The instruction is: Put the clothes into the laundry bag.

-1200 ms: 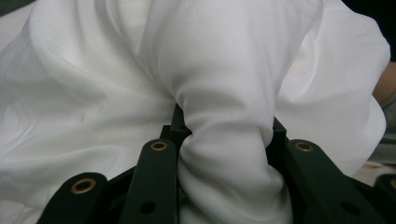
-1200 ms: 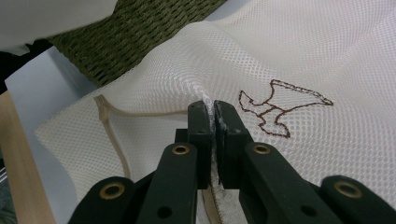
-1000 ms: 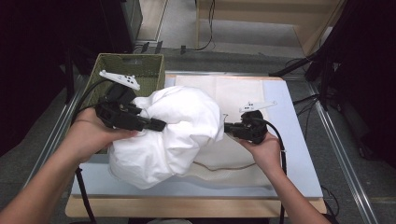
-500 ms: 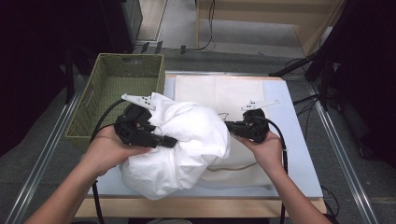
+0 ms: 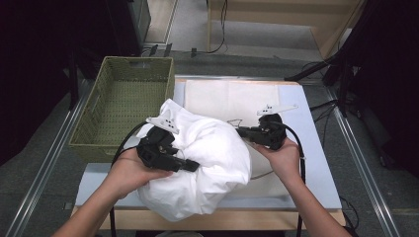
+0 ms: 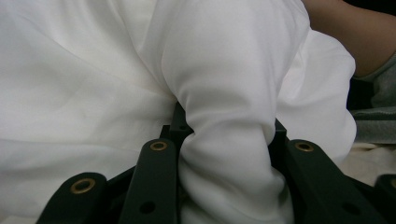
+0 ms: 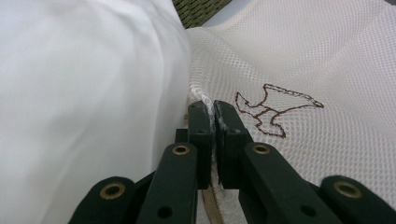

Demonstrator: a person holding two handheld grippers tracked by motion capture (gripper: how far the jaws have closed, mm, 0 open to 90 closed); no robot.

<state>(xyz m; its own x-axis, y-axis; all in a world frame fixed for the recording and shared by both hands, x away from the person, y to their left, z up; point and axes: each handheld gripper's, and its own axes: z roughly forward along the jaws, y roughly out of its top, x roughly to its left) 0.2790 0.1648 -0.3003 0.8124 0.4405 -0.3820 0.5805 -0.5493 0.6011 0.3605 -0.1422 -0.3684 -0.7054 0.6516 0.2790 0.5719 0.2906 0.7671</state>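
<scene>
I hold a hand-held gripper in each hand over the surface (image 5: pixel 316 163). My left hand-held gripper (image 5: pixel 190 165) is pinching a thick fold of the white garment (image 5: pixel 212 163); in the left gripper view the cloth (image 6: pixel 229 140) bulges out between the two jaws, so the grip is full and deep. My right hand-held gripper (image 5: pixel 242 132) is pressed together on the rim of the mesh laundry bag (image 5: pixel 232 98); in the right gripper view the jaws are nearly touching, with only a thin edge of netting (image 7: pixel 214 116) between them, just beside the brown stitched mark (image 7: pixel 273 112).

The garment lies bunched on top of the mesh bag, near the front of the surface, between my two hands. The woven basket (image 5: pixel 94 128) stands to the left, apart from the work.

The step in hand, as I judge it, is feeding the garment into the bag mouth. To do it well:

1. Keep the right grip firm and lift the rim, so the opening stays raised and wide.
2. Lead with the pinched fold and push it low, under the raised rim, not over it.
3. Keep the bundle compact; loose cloth hanging off the front edge could drag the rest out.
4. Release the left grip only when the fold sits well inside the netting.
</scene>
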